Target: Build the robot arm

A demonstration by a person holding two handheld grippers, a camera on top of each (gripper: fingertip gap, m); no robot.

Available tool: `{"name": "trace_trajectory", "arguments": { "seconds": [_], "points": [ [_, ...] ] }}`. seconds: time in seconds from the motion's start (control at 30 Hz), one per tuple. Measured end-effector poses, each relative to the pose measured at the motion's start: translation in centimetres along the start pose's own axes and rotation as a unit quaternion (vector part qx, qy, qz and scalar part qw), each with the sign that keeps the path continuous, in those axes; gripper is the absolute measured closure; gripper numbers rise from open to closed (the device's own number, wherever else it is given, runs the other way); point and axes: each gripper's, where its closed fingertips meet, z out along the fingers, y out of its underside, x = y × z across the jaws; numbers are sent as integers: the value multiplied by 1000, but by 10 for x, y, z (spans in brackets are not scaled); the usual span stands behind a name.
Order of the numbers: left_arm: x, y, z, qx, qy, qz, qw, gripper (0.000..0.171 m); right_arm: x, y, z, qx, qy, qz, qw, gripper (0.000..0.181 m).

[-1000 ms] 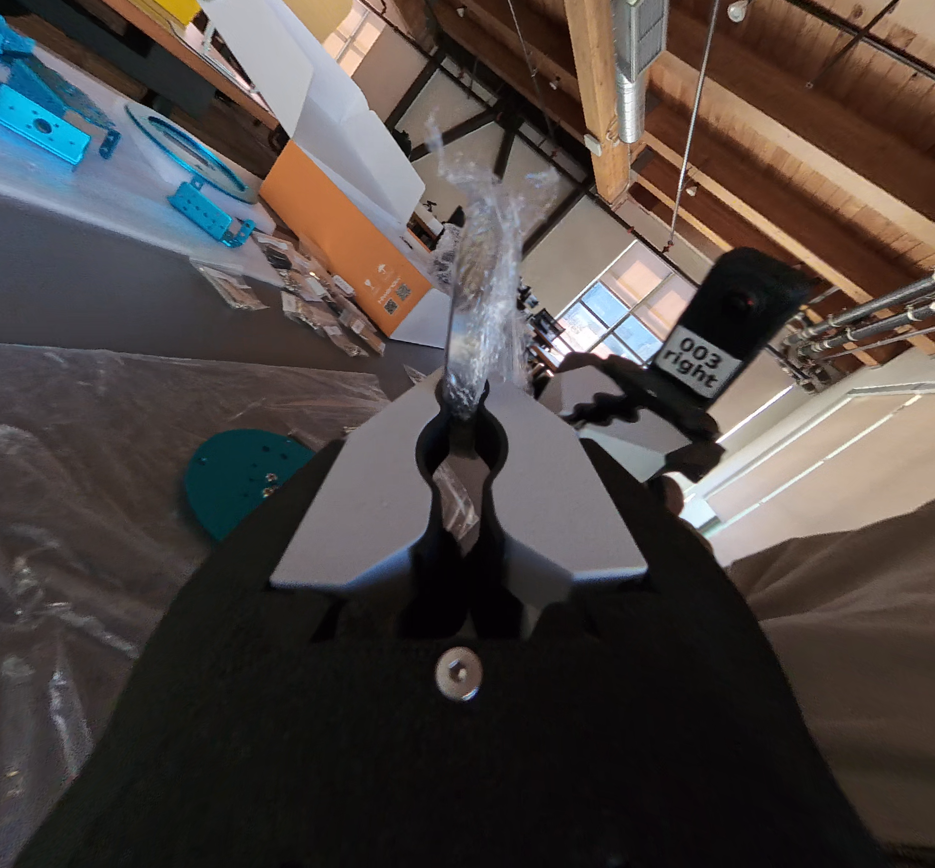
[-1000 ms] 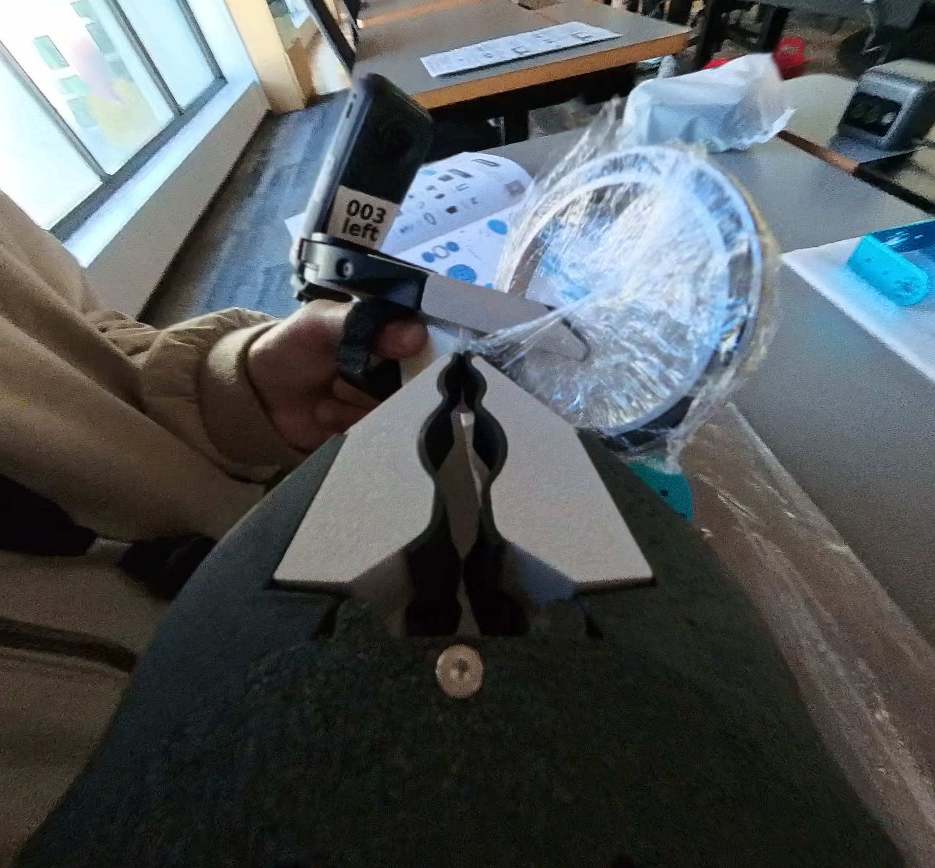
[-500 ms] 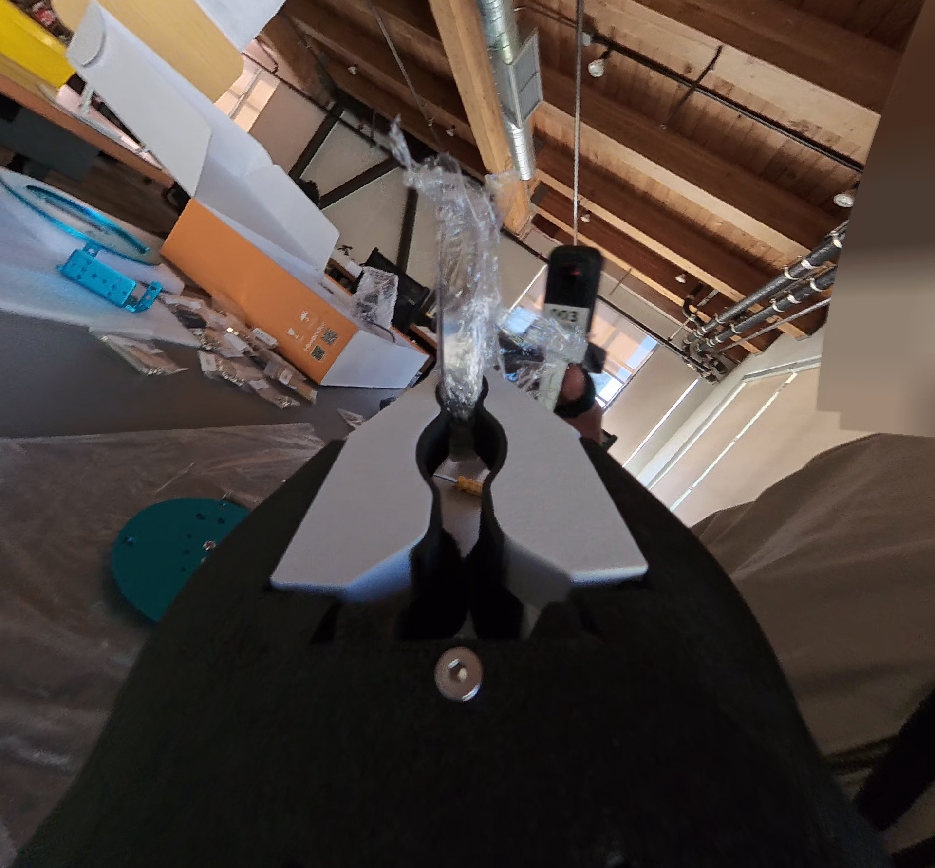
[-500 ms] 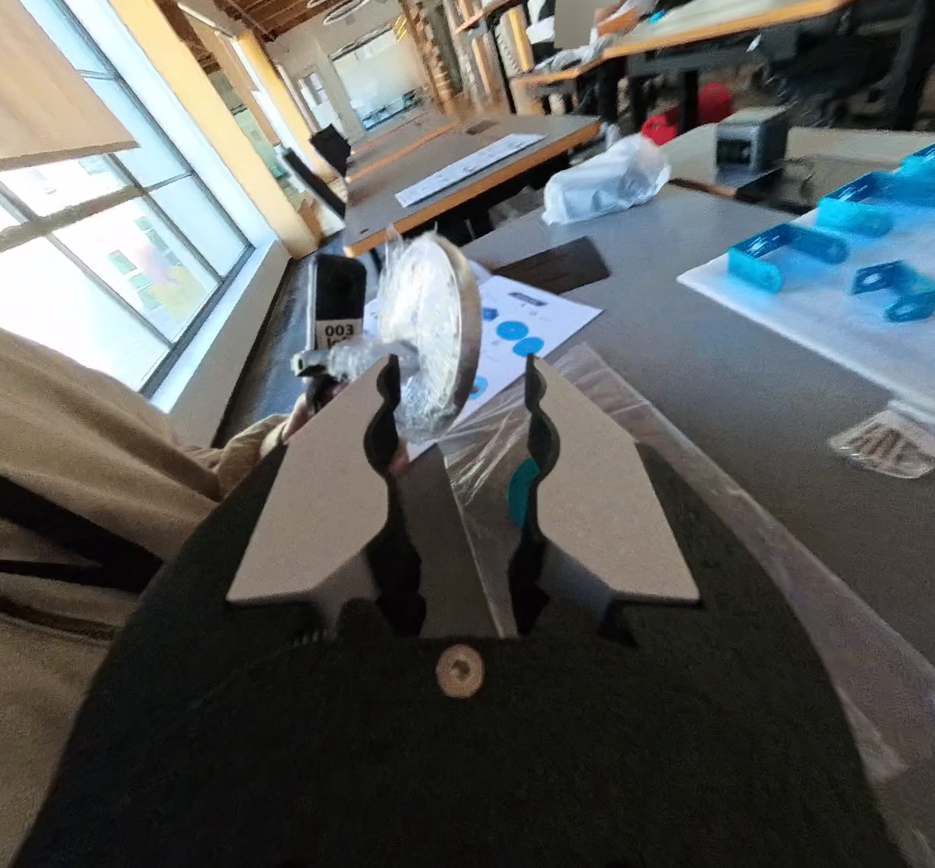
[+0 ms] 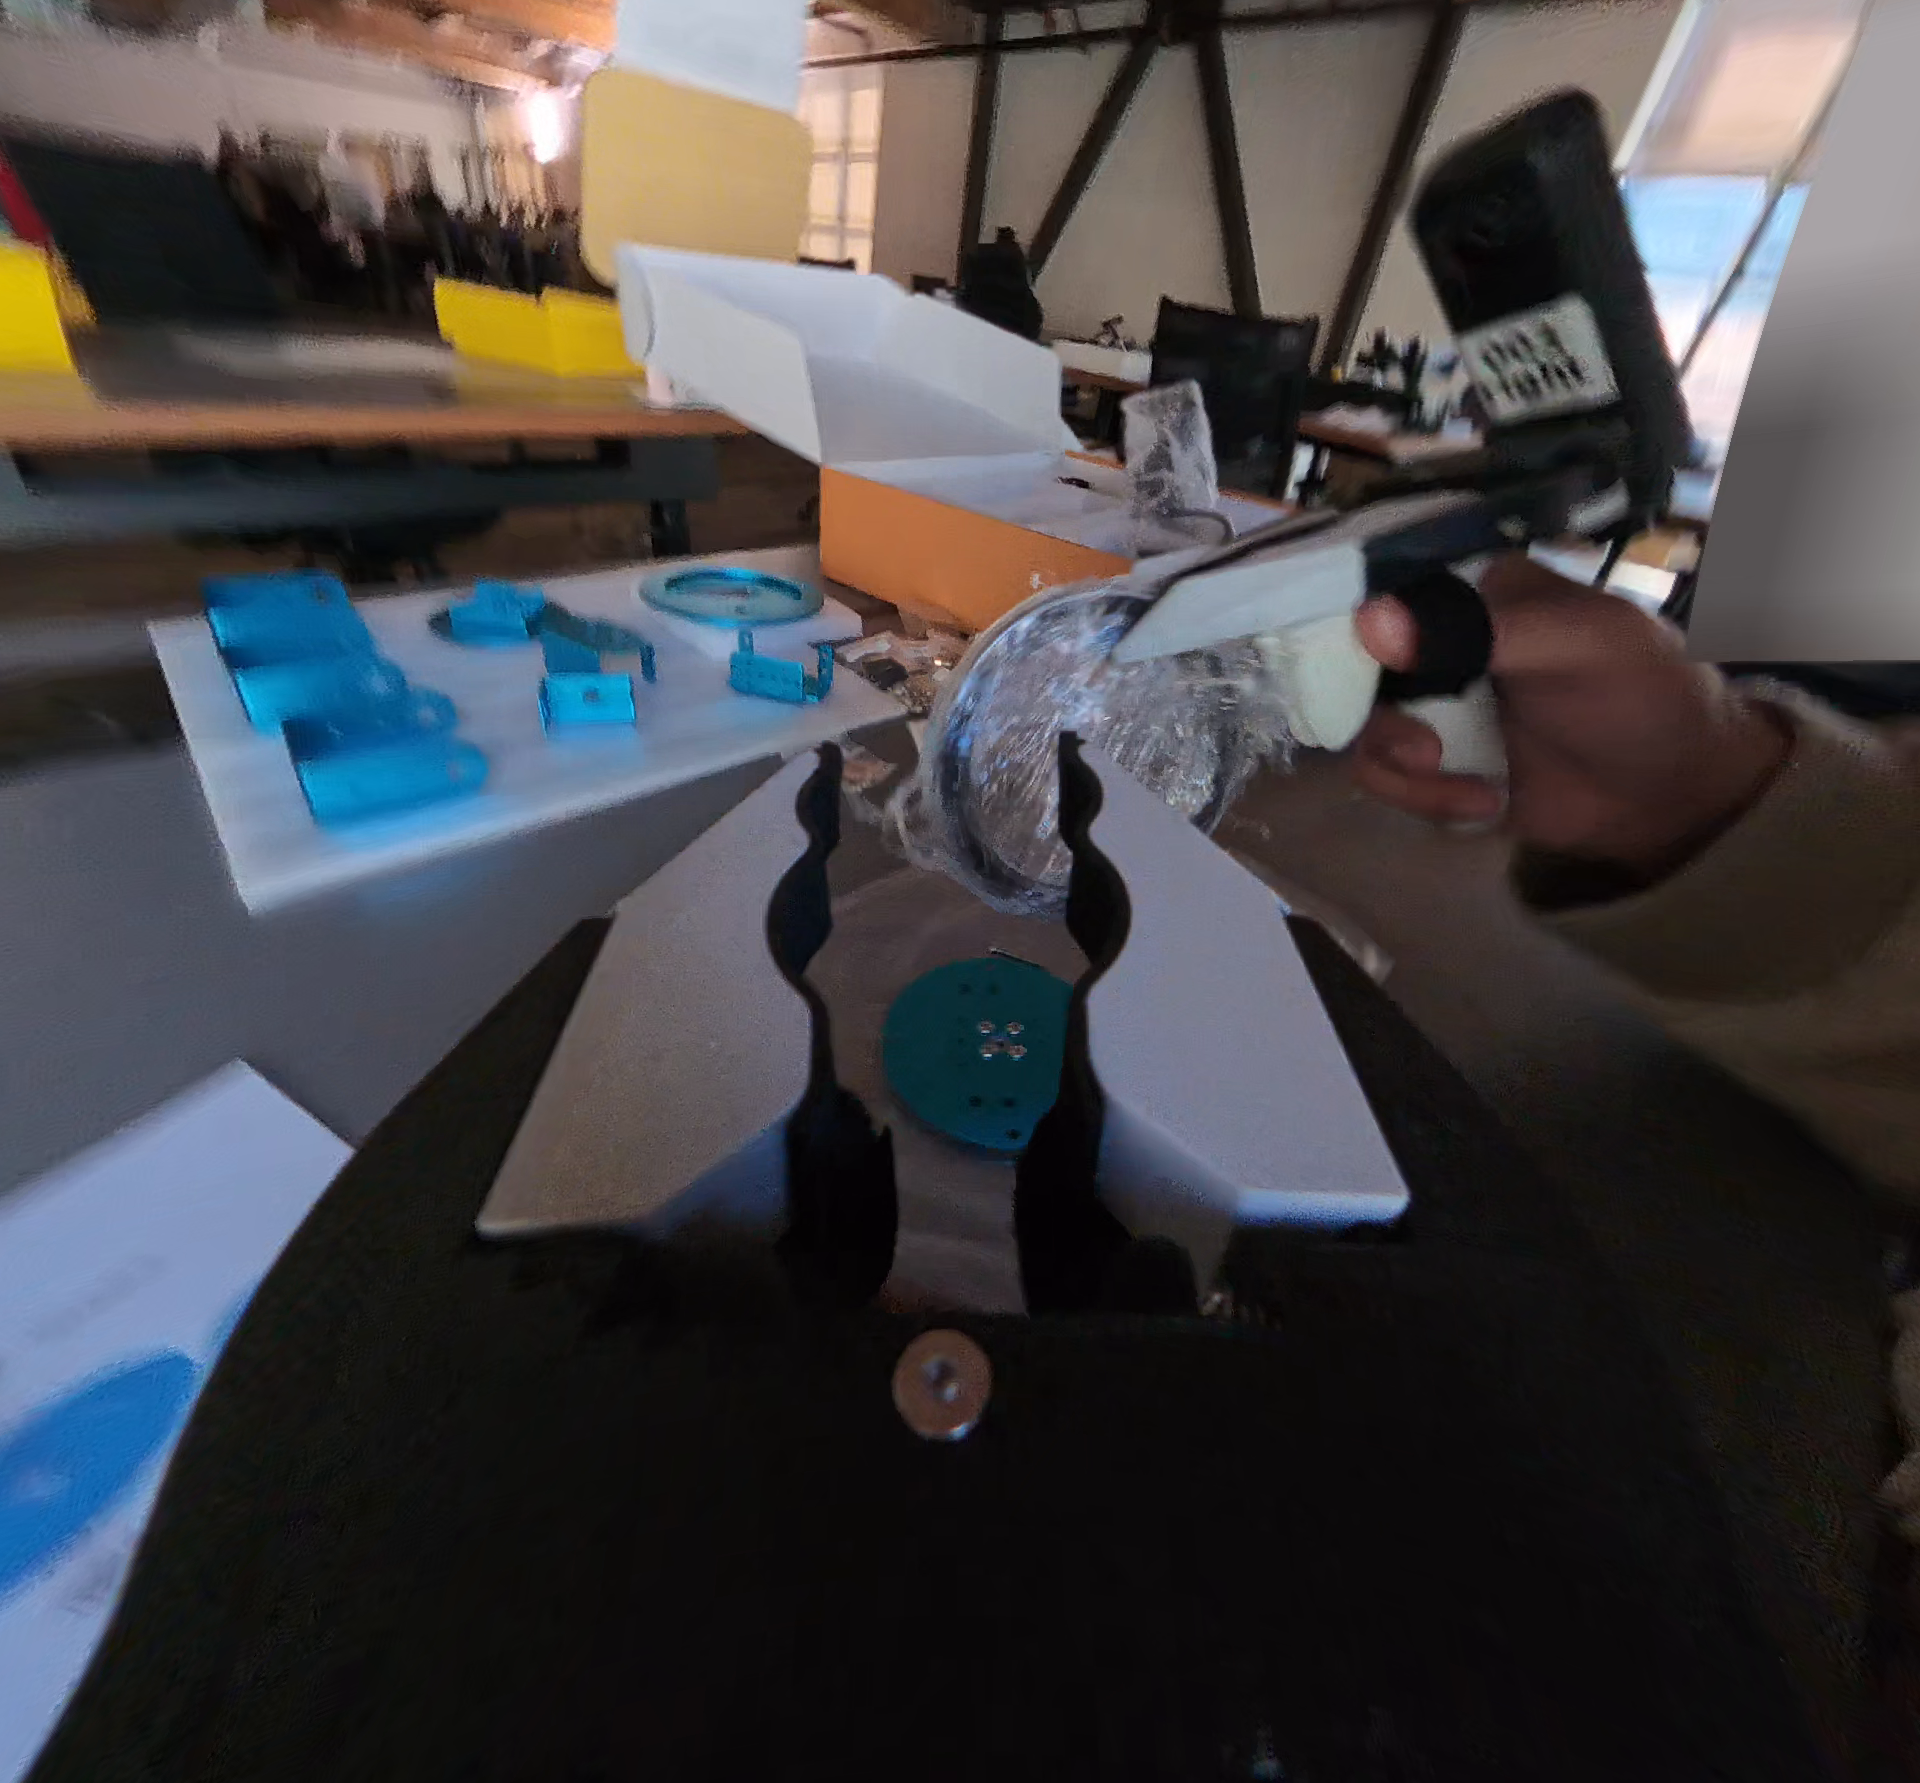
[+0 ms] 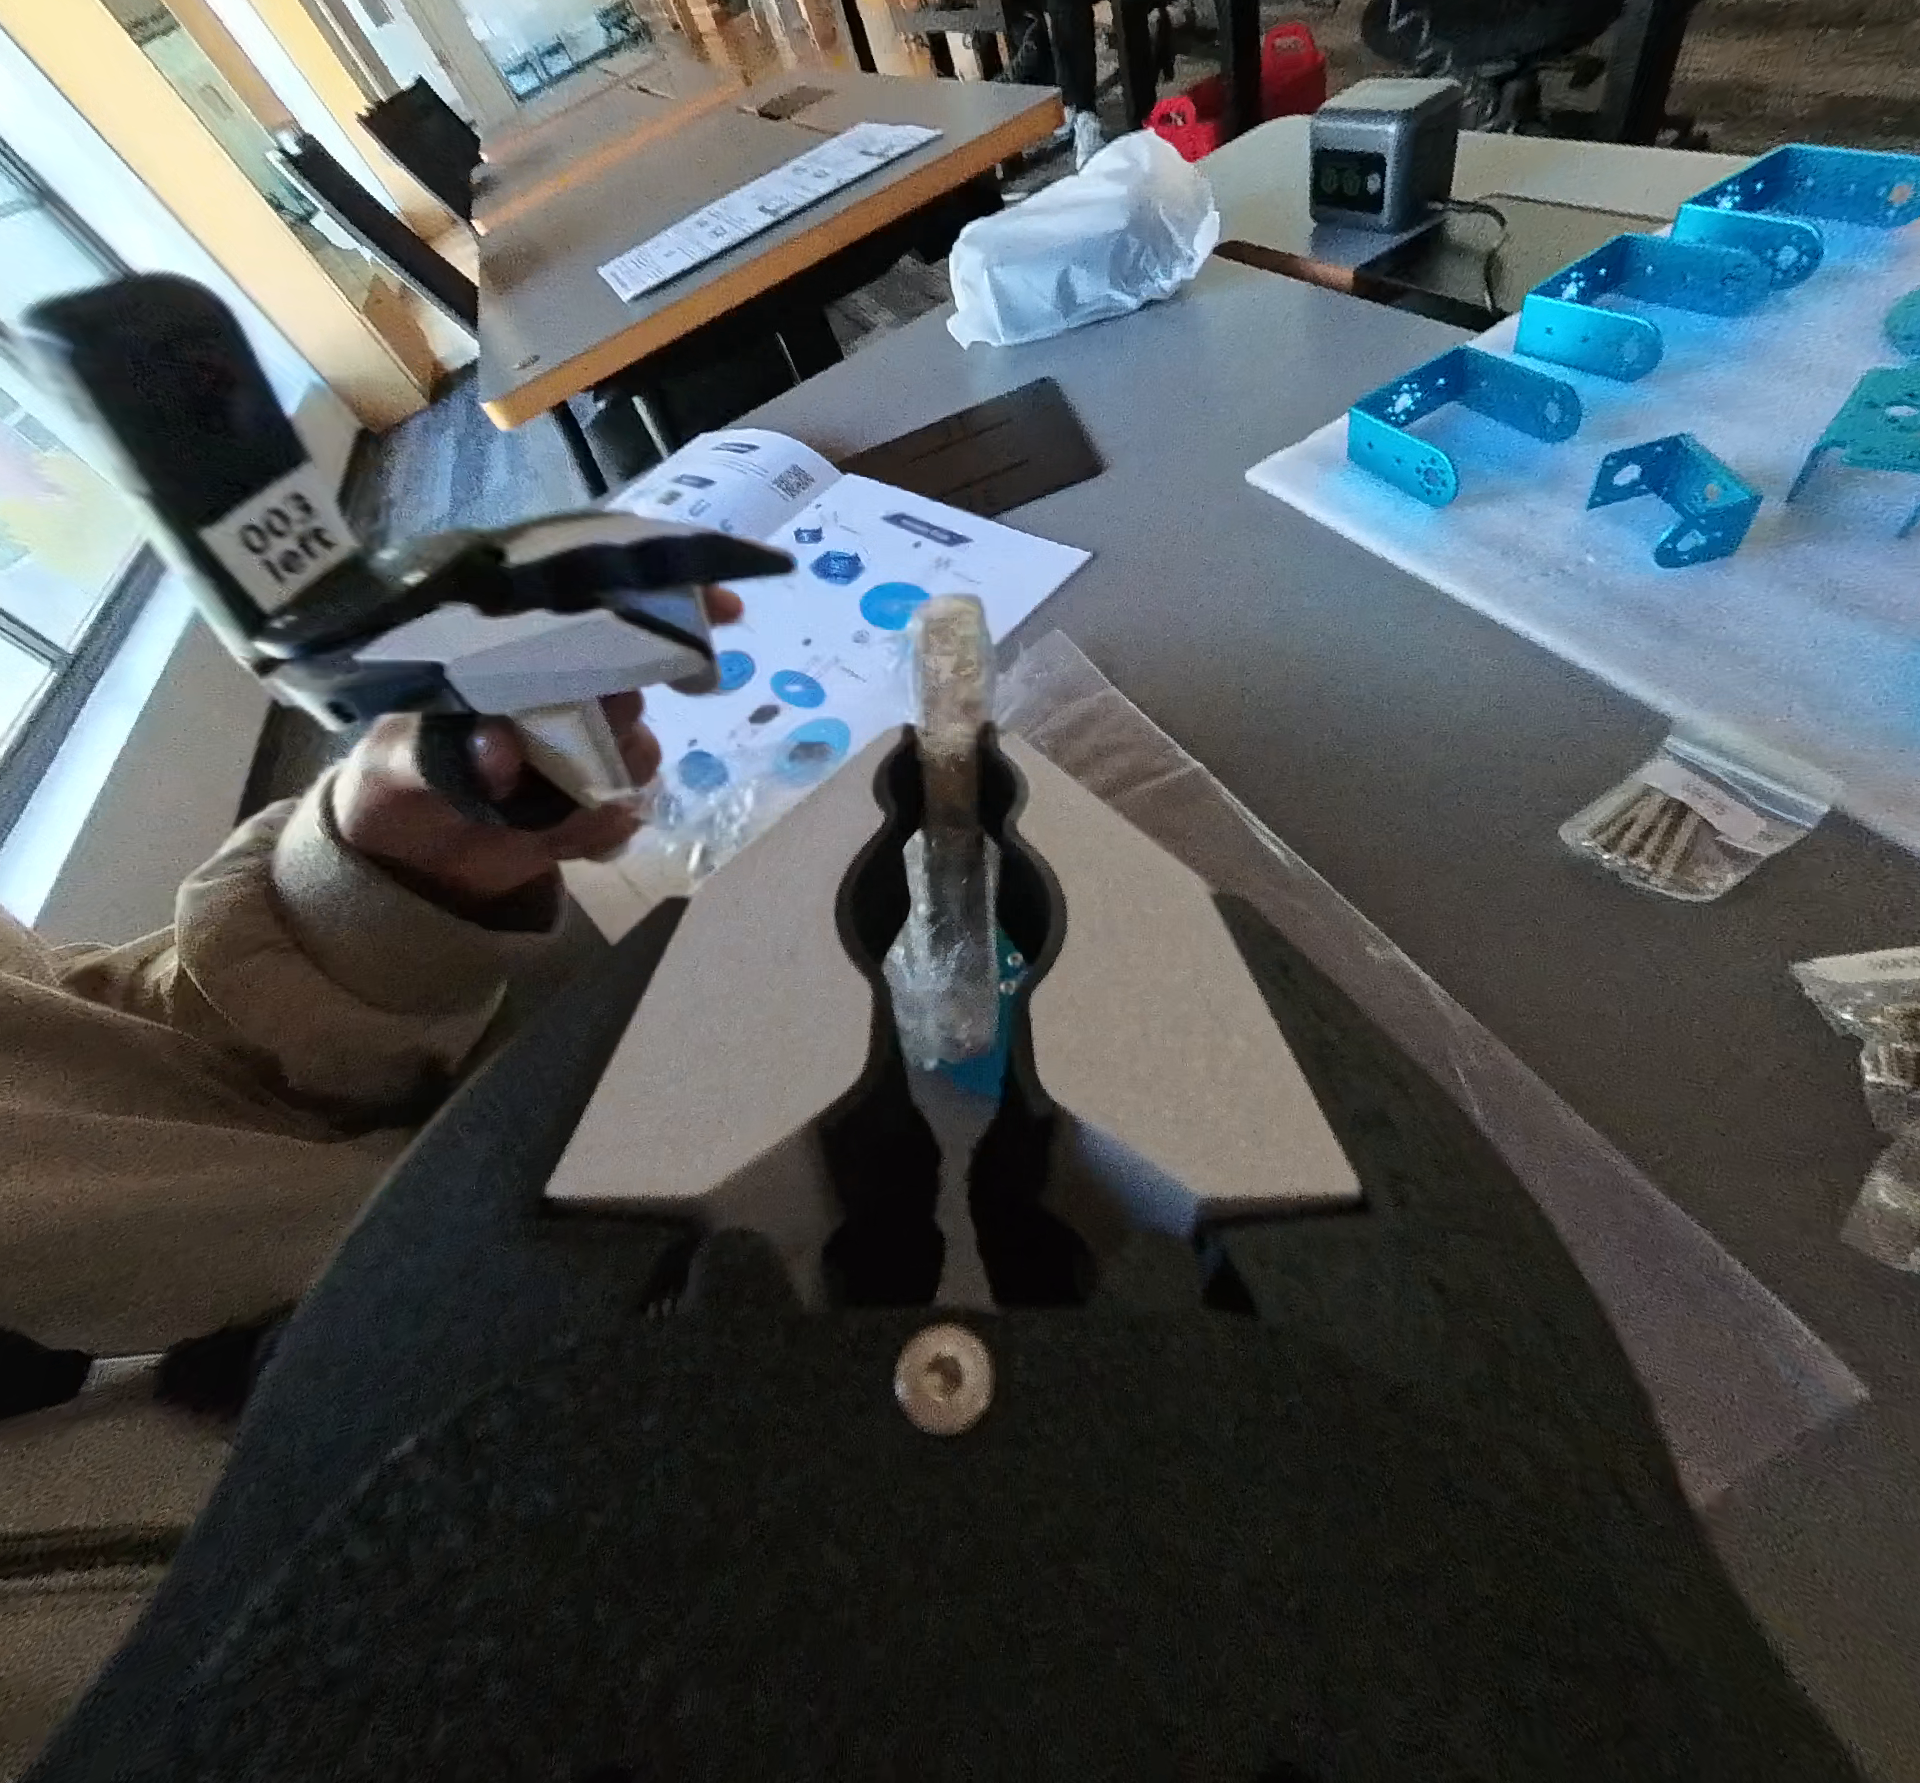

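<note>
Bags (image 6: 1704,824) of clear plastic, small and filled with screws, are seen lying on the grey table (image 6: 1299,653), near a white tray (image 6: 1662,590) on which blue brackets (image 6: 1455,424) are laid out. An orange box (image 5: 966,549) with a raised white lid is seen at the far end of the table. A round metal disc (image 6: 951,684) wrapped in crinkled clear film is clamped edge-on between the closed jaws of the right gripper (image 6: 948,767) (held above the table). The left gripper (image 5: 940,777) is spread wide with nothing held; a teal disc (image 5: 977,1058) is seen on plastic sheeting between its fingers. A booklet (image 6: 852,570) lies open beyond.
</note>
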Motion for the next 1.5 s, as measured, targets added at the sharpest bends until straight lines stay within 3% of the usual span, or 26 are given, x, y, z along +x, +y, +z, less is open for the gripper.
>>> {"name": "trace_trajectory", "arguments": {
  "seconds": [0.07,0.17,0.23,0.3,0.37,0.4,0.47,0.63,0.77,0.87,0.97,1.03,1.1,1.2,1.27,1.37,1.5],
  "points": [
    [20,-6,-2,-25,32,150,988,130,1,4,1,-16,-8,13,1000,172],
    [49,4,7,-76,80,359,927,129,-10,7,6,-41,-57,33,997,172],
    [61,13,15,-103,109,437,887,129,-16,6,8,-61,-75,32,995,172],
    [65,15,23,-101,111,485,861,129,-22,5,10,-81,-85,20,993,172],
    [65,16,30,-99,104,508,849,130,-27,6,13,-96,-88,6,991,172],
    [64,14,33,-93,93,513,848,138,-27,8,14,-105,-81,0,991,172],
    [56,14,35,-97,76,531,839,171,-22,11,15,-116,-62,-18,991,172],
    [59,37,38,-125,93,530,833,171,-27,-3,11,-85,-90,5,992,172],
    [67,38,34,-120,106,494,854,171,0,-4,7,-87,-23,-25,996,172],
    [74,39,32,-119,128,459,871,171,5,-5,7,-74,-26,0,997,172],
    [85,57,31,-138,147,456,867,171,19,-5,10,-66,25,-22,997,172],
    [85,66,31,-146,144,464,862,171,20,-4,11,-67,19,-13,997,172],
    [80,63,30,-142,135,445,874,171,20,-6,9,-59,5,-1,998,172],
    [74,57,31,-143,128,368,910,171,12,-5,8,-67,-9,-17,998,172],
    [74,44,28,-123,145,283,940,145,14,-7,8,-62,15,-45,997,172],
    [40,11,30,-92,94,126,983,138,16,-11,5,-49,39,-67,996,172],
    [22,-3,39,-64,31,60,996,136,8,-17,6,-16,34,-61,997,172]
  ]
}}
